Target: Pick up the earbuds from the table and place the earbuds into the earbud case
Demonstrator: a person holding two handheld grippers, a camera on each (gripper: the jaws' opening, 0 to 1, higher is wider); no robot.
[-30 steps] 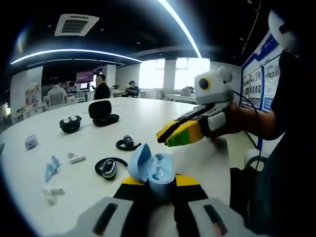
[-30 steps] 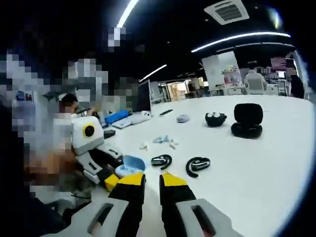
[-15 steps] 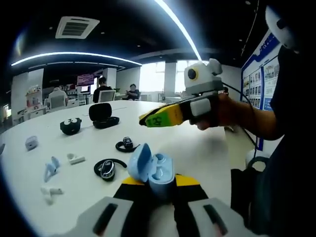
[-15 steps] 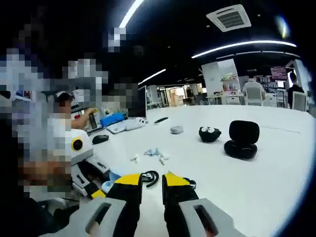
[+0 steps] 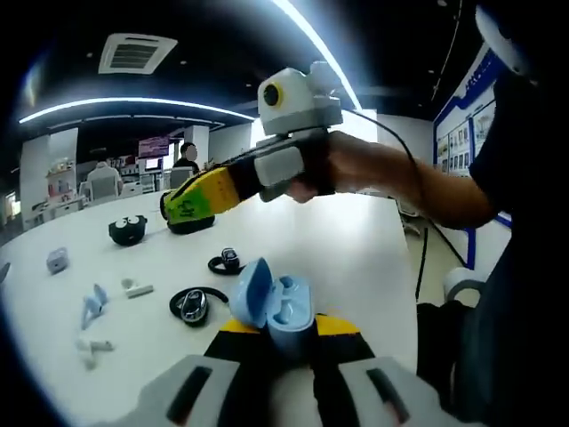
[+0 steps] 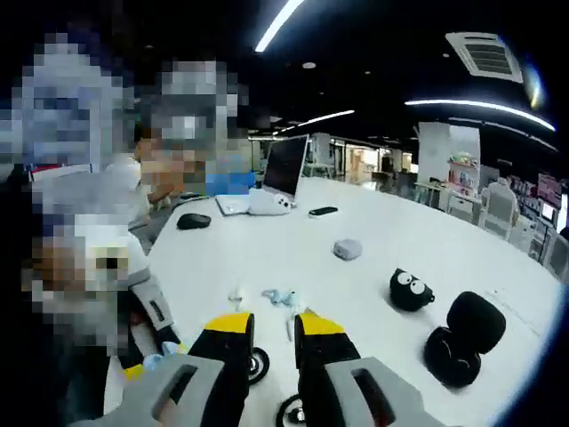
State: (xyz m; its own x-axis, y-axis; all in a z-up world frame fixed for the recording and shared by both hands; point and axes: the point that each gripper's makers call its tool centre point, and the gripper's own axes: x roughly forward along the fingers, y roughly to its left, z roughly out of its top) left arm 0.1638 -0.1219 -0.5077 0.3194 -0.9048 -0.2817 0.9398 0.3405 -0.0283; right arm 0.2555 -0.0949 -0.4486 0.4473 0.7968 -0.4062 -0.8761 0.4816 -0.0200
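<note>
My left gripper (image 5: 277, 331) is shut on an open light-blue earbud case (image 5: 276, 305), lid tilted left, held just above the white table (image 5: 356, 267). Two black ear-hook earbuds (image 5: 192, 302) (image 5: 228, 260) lie just beyond it. My right gripper (image 5: 190, 203) reaches in from the right, above the table beyond the earbuds. In the right gripper view its jaws (image 6: 274, 331) stand slightly apart with nothing between them. Below them lie the black earbuds (image 6: 259, 363) (image 6: 291, 412), and the left gripper (image 6: 147, 311) with the blue case (image 6: 151, 362) is at the left.
A black googly-eyed case (image 6: 409, 290), an open black case (image 6: 462, 338), a grey case (image 6: 348, 249) and small blue earbuds (image 6: 280, 295) and white earbuds (image 5: 135, 286) lie on the table. A laptop (image 6: 286, 169), a mouse (image 6: 194, 221) and a phone (image 6: 323, 211) sit farther off. People sit nearby.
My right gripper has risen and swung left across the table, past the black earbuds, and its jaws have parted a little. The left gripper has held still with the blue case.
</note>
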